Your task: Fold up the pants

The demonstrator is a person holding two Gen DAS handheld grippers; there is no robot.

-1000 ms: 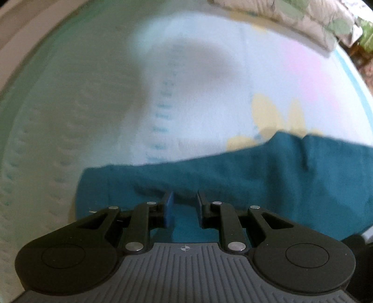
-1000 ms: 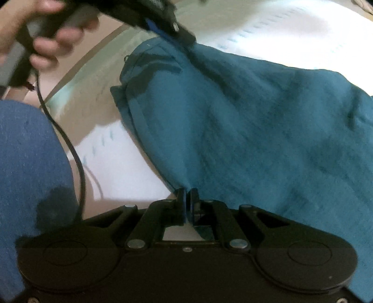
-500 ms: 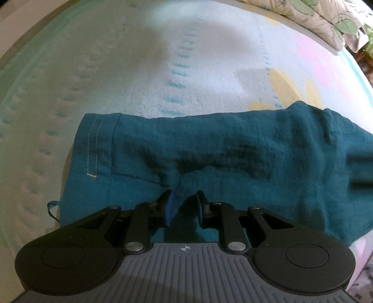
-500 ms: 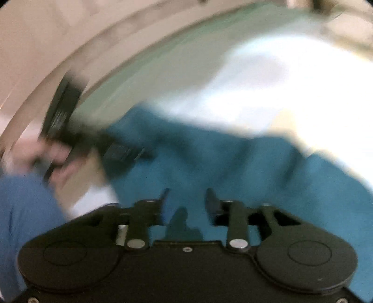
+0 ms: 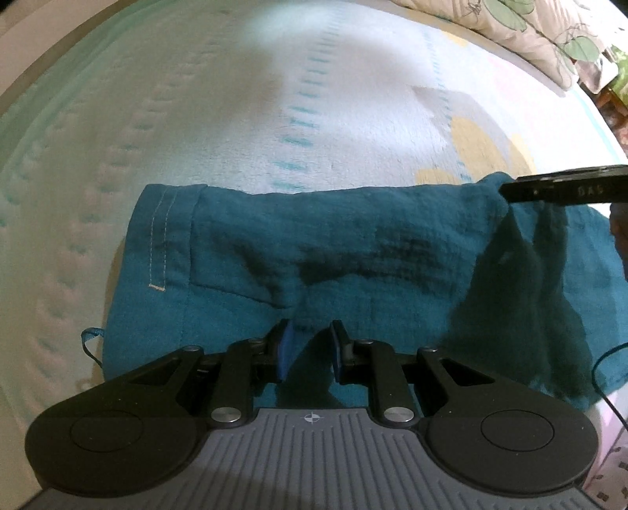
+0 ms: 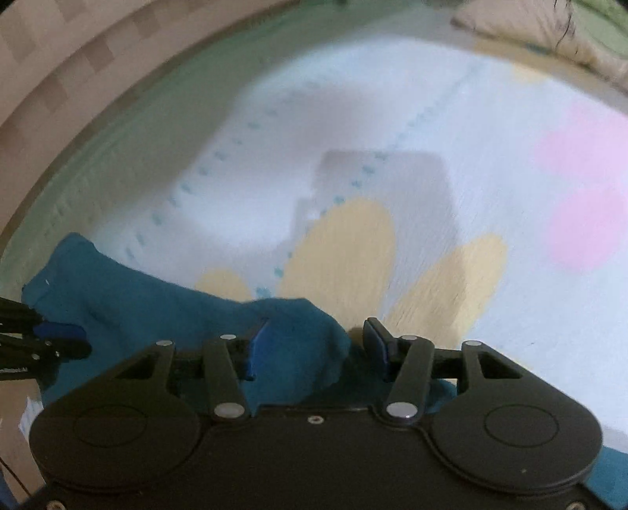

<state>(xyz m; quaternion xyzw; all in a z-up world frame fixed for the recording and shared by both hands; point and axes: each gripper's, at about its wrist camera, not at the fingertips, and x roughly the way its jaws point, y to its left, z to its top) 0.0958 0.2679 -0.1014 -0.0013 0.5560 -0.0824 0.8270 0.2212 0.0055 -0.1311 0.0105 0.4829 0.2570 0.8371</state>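
The teal pants (image 5: 353, 251) lie folded in a wide band across a pale quilted bedspread (image 5: 235, 117). A white-stitched hem shows at their left end. My left gripper (image 5: 310, 337) hovers over the near edge of the pants with its jaws apart and nothing between them. My right gripper (image 6: 316, 333) is open over the right end of the pants (image 6: 165, 310), with a fold of cloth bunched by its left finger. The right gripper also shows in the left wrist view as a dark bar (image 5: 565, 190) at the far right.
The bedspread has yellow (image 6: 345, 251) and pink (image 6: 585, 188) flower shapes. A leaf-print pillow (image 5: 522, 27) lies at the far edge. A thin teal drawstring loop (image 5: 92, 337) sticks out at the left. The left gripper's tip (image 6: 59, 337) shows at the right wrist view's left edge.
Both grippers have let go of the pants and opened. The pants have dropped flat on the bed, and the right gripper has swung to the pants' right end.
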